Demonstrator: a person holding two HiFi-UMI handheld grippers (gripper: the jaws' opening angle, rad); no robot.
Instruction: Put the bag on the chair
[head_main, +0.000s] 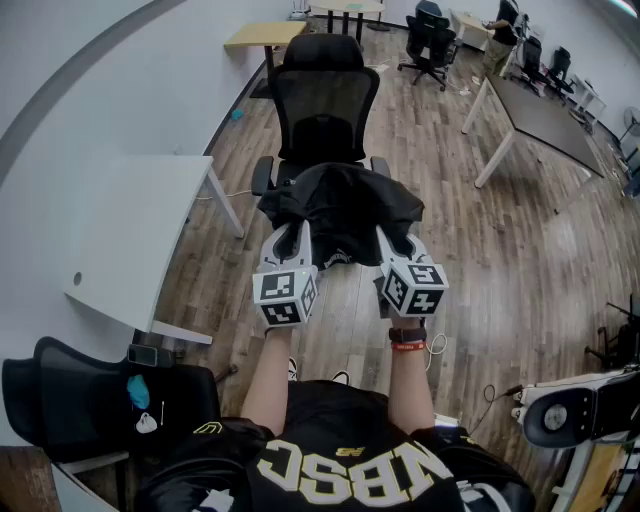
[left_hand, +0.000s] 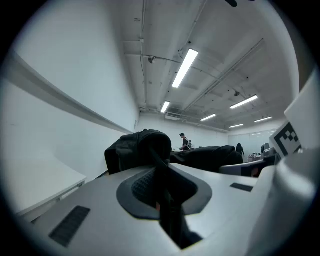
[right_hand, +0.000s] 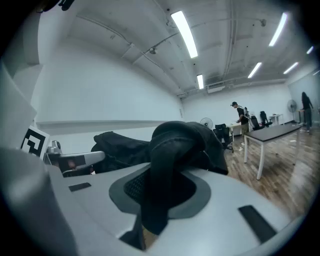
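Left claw (head_main: 296, 238) is clenched on a thin black strap of the bag (head_main: 340, 210); in the left gripper view the strap runs down through the narrow slot between its jaws (left_hand: 161, 172). The right claw (head_main: 390, 242) is likewise clamped on a thicker fold of the same black fabric, which in the right gripper view drapes over and down between the jaws (right_hand: 159, 192).

Readable writing is scarce. The person's black jersey (head_main: 350, 470) carries pale block letters that read "NBSC" from the head view, with a small gold emblem above them. Each marker cube (head_main: 285, 297) shows only black-and-white square code patterns. No brand on the bag can be made out.

Both bare forearms (head_main: 268, 375) reach straight ahead toward 12 o'clock, side by side, the claws level with each other. The right wrist wears a dark watch (head_main: 407, 335) and a red band (head_main: 408, 347).

The bag hangs slumped between the two claws at the picture's centre, in front of and over the seat of the black mesh office chair (head_main: 325, 100) at 12 o'clock, between its armrests. Whether it touches the seat cannot be told. A white table (head_main: 120, 230) stands at 9 o'clock, and a second black chair (head_main: 80, 400) at 7 o'clock, on the wood floor (head_main: 480, 260).
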